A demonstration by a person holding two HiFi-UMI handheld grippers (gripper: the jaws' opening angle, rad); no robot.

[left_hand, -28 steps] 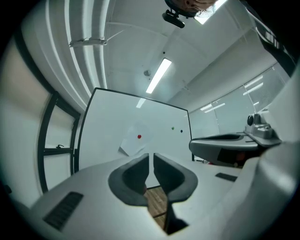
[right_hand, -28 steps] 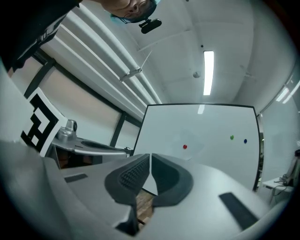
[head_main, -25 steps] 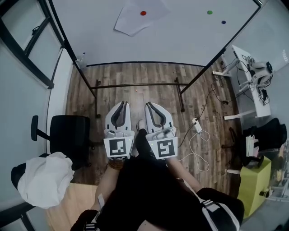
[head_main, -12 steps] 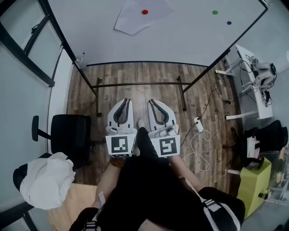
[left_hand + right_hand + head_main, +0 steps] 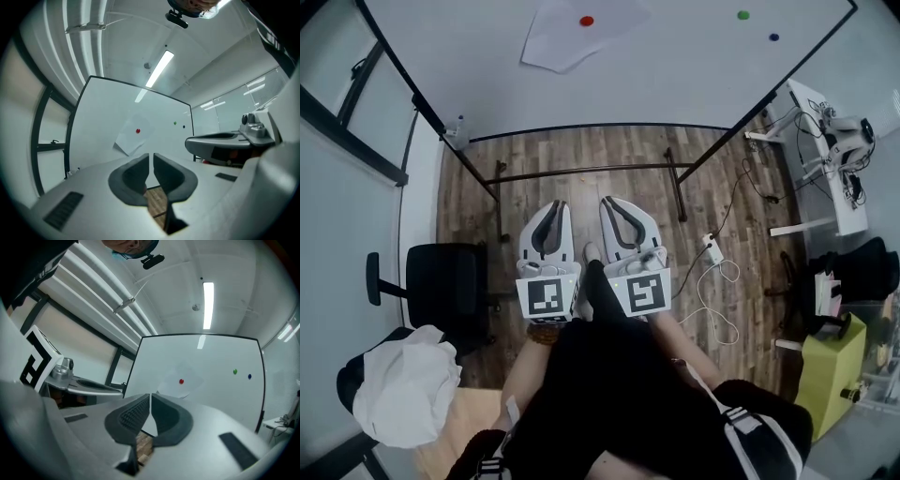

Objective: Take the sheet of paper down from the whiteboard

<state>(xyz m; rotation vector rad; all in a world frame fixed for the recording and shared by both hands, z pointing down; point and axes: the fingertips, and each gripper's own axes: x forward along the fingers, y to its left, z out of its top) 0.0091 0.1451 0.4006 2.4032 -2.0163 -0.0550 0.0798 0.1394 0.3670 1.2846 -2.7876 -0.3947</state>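
A white sheet of paper (image 5: 567, 37) hangs skewed on the whiteboard (image 5: 675, 75), pinned by a red magnet (image 5: 586, 20). Both grippers are held side by side over the wooden floor, well short of the board and pointing at it. My left gripper (image 5: 551, 210) is closed to a thin slit with nothing in it. My right gripper (image 5: 619, 206) is shut and empty. In the left gripper view the paper (image 5: 131, 140) shows beyond the left gripper (image 5: 151, 158). In the right gripper view the paper (image 5: 180, 386) lies just above the right gripper (image 5: 150, 397).
A green magnet (image 5: 742, 15) and a blue magnet (image 5: 773, 37) sit on the board to the right. The board's stand bars (image 5: 581, 172) cross the floor ahead. A black office chair (image 5: 441, 286) and white cloth (image 5: 403, 389) are at left; a power strip with cables (image 5: 711, 248) and a desk (image 5: 825, 159) at right.
Both grippers have moved together a little toward the whiteboard, jaws unchanged. The paper still hangs under the red magnet.
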